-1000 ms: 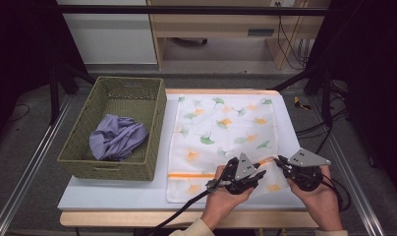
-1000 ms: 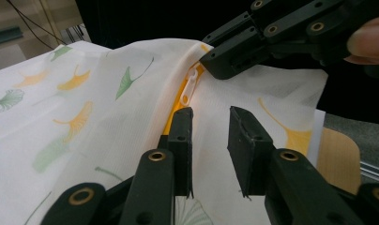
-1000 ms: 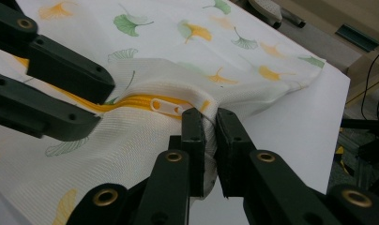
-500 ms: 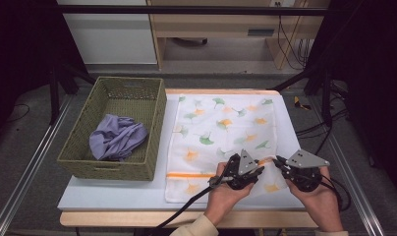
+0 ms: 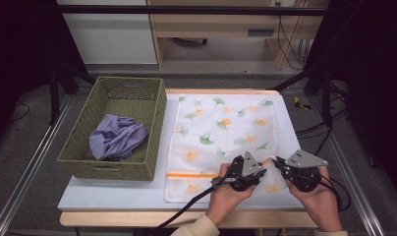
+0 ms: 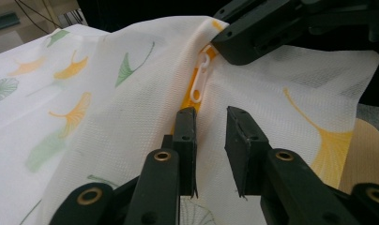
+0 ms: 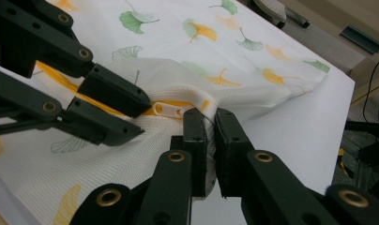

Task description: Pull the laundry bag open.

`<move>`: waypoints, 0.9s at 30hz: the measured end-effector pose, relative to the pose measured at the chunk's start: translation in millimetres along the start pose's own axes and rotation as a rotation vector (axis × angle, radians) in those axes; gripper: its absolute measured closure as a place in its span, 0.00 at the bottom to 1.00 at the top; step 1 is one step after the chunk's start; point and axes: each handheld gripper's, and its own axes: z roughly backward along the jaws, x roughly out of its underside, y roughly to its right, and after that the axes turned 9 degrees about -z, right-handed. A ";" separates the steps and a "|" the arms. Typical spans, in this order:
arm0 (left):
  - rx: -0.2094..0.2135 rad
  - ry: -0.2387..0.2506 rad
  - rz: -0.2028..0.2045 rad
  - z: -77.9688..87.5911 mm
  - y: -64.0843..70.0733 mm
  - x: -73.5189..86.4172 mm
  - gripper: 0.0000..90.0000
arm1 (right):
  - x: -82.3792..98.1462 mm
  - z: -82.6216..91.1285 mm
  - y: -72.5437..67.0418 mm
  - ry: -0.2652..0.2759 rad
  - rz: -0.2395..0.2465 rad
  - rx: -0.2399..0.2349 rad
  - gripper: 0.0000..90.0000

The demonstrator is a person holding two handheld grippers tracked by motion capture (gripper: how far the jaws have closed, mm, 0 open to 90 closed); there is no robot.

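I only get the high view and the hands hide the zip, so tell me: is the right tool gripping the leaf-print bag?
Observer: Yes, the right tool is shut on a fold of the bag at the orange zip.
Operator: And the left tool?
Observer: The left tool is open; its jaws, just closing in, straddle the zip line without pressing.
Operator: Where's the pull?
Observer: The white pull lies just beyond the left tool's tips, unheld.
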 end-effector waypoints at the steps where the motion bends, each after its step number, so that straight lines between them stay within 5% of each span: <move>1: 0.000 -0.001 0.003 -1.2 0.1 0.2 0.81 | -0.1 0.2 -0.3 -0.001 -0.002 -0.001 0.94; 13: 0.020 -0.010 0.033 -15.2 -9.7 1.9 0.78 | -0.9 0.9 -2.1 -0.007 0.000 -0.025 0.94; 19: -0.004 -0.008 -0.004 -14.6 -8.3 2.5 0.71 | -0.7 1.1 -1.7 -0.013 0.008 -0.027 0.94; 27: 0.011 0.035 0.001 -16.3 -9.4 5.0 0.70 | -0.7 -0.4 -4.5 -0.018 0.010 -0.043 0.94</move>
